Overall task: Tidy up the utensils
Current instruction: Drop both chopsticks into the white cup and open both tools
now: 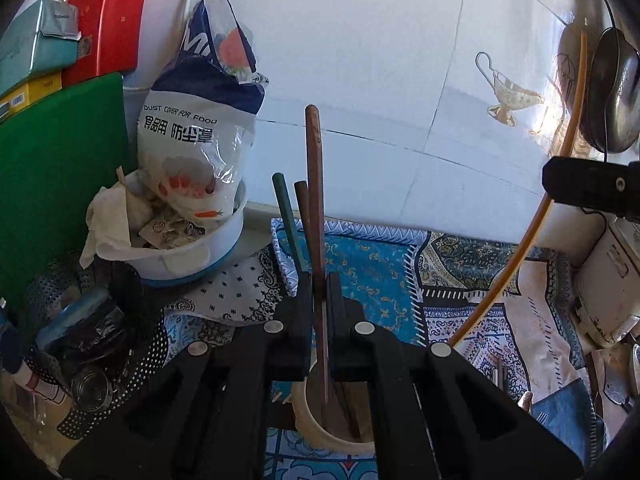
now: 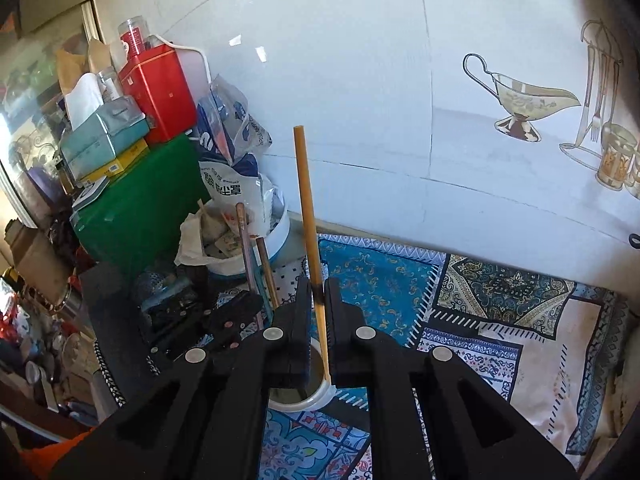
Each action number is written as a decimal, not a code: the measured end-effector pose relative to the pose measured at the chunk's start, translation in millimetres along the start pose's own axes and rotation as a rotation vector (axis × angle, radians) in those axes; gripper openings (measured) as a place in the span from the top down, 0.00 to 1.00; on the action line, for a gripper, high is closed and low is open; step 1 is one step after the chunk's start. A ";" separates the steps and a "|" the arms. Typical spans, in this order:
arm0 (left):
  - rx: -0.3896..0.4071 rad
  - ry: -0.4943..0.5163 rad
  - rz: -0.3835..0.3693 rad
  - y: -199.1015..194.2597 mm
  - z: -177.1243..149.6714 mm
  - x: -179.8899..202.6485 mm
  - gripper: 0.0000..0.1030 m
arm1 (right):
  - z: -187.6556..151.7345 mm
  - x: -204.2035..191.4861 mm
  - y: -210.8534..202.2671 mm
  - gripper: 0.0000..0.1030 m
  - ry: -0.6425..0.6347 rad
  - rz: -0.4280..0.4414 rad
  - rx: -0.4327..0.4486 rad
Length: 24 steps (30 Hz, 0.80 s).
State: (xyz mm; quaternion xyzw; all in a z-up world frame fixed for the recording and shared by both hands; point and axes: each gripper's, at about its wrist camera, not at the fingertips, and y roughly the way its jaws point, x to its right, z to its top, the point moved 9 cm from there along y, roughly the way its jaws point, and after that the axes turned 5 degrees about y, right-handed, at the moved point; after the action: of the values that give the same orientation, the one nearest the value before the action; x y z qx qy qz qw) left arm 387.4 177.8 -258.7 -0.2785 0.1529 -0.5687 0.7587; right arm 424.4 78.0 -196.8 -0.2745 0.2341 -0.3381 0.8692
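Note:
My left gripper (image 1: 319,286) is shut on a dark brown chopstick (image 1: 315,184) that stands upright, its lower end inside a cream cup (image 1: 316,426). A green stick (image 1: 289,226) and a shorter brown stick (image 1: 303,208) also rise from the cup. My right gripper (image 2: 318,290) is shut on a yellow chopstick (image 2: 306,200), its lower end at the rim of the same white cup (image 2: 316,398). The left gripper's body (image 2: 224,320) and two sticks (image 2: 250,256) show at the left in the right wrist view. The yellow chopstick (image 1: 560,168) curves along the right of the left wrist view.
A white bowl (image 1: 192,264) with a plastic bag (image 1: 200,120) stands at the back left beside a green board (image 1: 60,184), red tin (image 1: 108,20) and tissue box (image 1: 36,44). A perforated metal basket (image 1: 80,340) sits left. A patterned cloth (image 2: 500,320) covers the table. A white appliance (image 1: 608,272) is right.

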 end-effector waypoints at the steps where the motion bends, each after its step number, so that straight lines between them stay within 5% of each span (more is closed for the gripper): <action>1: -0.004 -0.001 -0.002 -0.5 -1.3 -0.3 0.96 | 1.0 -1.5 -1.1 0.94 0.000 0.002 0.003; 7: -0.043 0.011 -0.001 0.1 -8.7 -1.3 0.96 | 4.2 -13.1 -2.8 0.95 -0.027 0.012 0.011; 21: -0.115 0.037 -0.019 -8.8 -19.8 1.4 0.95 | -43.0 -6.9 45.1 0.94 -0.037 -0.005 -0.191; 24: -0.121 0.033 -0.024 -16.0 -18.4 3.0 0.92 | -47.2 -7.4 44.9 0.85 -0.037 -0.006 -0.209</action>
State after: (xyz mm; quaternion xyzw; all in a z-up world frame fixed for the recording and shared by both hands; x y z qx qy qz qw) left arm 365.7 167.3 -263.6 -0.3164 0.1963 -0.5718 0.7310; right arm 412.2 96.1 -258.6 -0.3705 0.2511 -0.3091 0.8391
